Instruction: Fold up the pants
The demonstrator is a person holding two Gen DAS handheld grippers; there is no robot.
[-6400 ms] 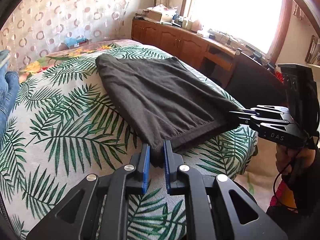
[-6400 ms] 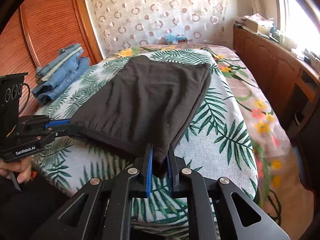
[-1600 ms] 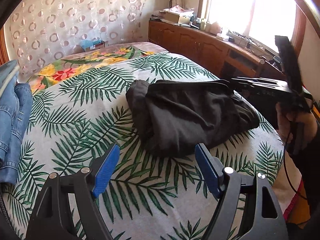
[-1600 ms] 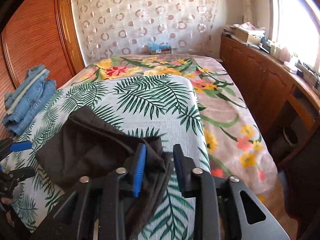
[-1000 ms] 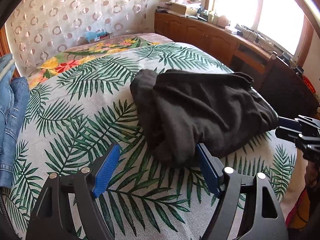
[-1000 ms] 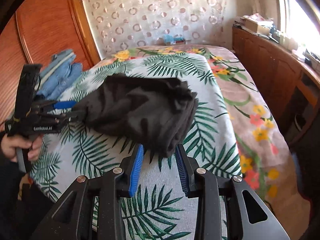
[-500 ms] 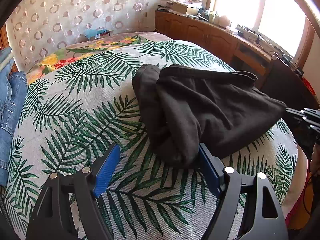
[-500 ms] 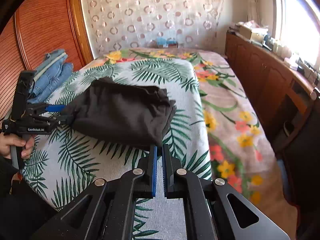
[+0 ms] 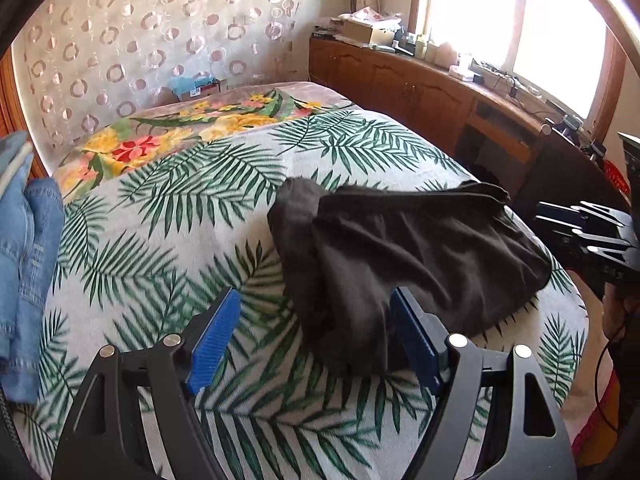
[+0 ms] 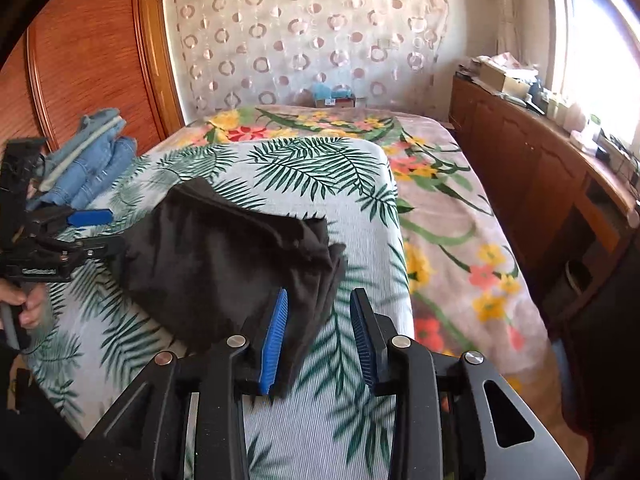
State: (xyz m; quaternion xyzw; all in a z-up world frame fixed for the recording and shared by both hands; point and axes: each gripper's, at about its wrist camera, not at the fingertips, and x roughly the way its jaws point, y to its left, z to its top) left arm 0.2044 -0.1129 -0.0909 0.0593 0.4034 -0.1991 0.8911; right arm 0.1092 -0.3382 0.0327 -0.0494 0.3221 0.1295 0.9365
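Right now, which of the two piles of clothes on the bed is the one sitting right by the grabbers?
The black pants, bunched on the palm-leaf cover, lie between both tools. The blue jeans are stacked apart at the bed's far edge by the wooden wall.

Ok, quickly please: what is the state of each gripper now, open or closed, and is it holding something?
Left gripper: open, holding nothing; the black pants lie partly between its pads.
Right gripper: jaws have just been opening; open, pants edge between them, not gripped.

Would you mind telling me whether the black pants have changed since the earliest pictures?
Yes. The pants, then spread toward the floral blanket, now lie folded in a shorter bundle nearer the bed's front edge.
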